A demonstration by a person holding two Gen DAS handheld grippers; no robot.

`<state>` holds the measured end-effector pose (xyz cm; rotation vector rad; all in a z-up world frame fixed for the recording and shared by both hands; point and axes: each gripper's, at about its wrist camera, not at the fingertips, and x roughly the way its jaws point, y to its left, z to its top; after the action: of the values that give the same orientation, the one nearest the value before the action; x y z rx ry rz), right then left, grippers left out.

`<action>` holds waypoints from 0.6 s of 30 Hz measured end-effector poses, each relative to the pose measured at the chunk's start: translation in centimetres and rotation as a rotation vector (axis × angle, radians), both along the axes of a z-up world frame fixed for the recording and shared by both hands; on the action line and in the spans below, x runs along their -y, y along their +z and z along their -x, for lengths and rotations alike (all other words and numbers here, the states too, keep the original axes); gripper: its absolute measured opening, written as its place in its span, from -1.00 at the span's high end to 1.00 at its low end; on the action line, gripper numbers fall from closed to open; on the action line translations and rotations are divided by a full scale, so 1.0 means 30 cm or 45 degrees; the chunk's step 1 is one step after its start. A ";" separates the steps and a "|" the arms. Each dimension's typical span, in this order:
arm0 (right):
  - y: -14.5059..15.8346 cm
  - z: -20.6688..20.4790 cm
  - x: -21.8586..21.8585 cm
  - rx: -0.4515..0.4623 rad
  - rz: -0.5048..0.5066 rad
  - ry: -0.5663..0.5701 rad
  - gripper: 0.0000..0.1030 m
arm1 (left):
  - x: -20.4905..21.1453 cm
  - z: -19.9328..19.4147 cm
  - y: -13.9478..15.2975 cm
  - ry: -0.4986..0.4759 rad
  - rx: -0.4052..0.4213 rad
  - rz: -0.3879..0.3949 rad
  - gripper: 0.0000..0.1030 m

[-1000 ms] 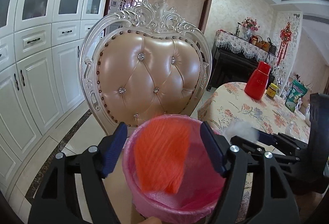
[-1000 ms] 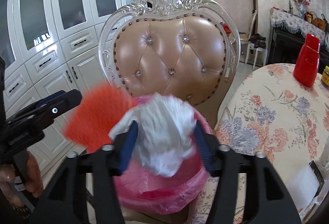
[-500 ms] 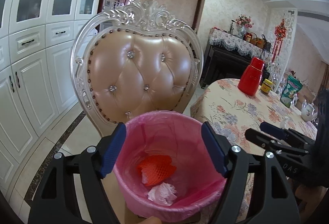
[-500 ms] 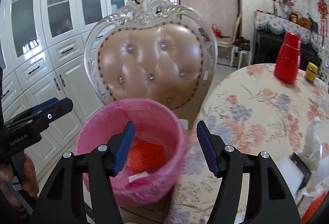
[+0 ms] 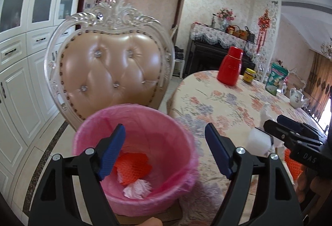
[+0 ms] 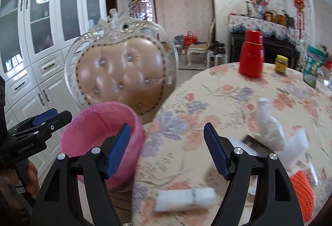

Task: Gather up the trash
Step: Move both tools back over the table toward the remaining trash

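**Both scraps now in the bin, grippers empty**

Since a second ago the orange net point(image 5: 132, 165) and the white crumpled tissue point(image 5: 137, 186) have dropped from the jaws and lie at the bottom of the pink-lined bin point(image 5: 99, 122), the tissue just in front of the net. The left gripper point(image 5: 165, 151) hangs over the bin's near rim, jaws wide and just opened further, nothing between them. The right gripper point(image 6: 167, 150) has swung to the floral tablecloth point(image 6: 228, 93); its jaws have just been opening and are empty. Ahead of it lie a white foam piece point(image 6: 184, 199), a twisted white tissue point(image 6: 269, 124) and an orange net point(image 6: 300, 188). Behind the bin stands a tufted chair point(image 5: 110, 68); a red flask point(image 6: 251, 56) sits farther back on the table.
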<state>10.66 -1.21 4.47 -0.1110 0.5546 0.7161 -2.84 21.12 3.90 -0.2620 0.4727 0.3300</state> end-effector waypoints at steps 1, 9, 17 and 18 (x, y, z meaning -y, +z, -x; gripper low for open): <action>0.000 0.000 0.024 -0.001 -0.003 -0.015 -0.39 | 0.024 -0.008 -0.001 -0.018 0.000 -0.001 -0.48; -0.012 -0.007 0.226 -0.006 -0.010 -0.141 -0.43 | 0.154 -0.061 -0.021 -0.119 -0.015 -0.001 -0.48; -0.047 -0.033 0.397 -0.038 -0.012 -0.245 -0.43 | 0.259 -0.104 -0.038 -0.194 -0.041 -0.006 -0.48; -0.055 -0.036 0.421 -0.044 -0.011 -0.260 -0.43 | 0.271 -0.109 -0.040 -0.201 -0.045 -0.007 -0.48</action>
<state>11.74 -13.83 2.83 -0.0331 0.5863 0.5224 0.42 12.98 2.70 -0.2121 0.5237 0.1818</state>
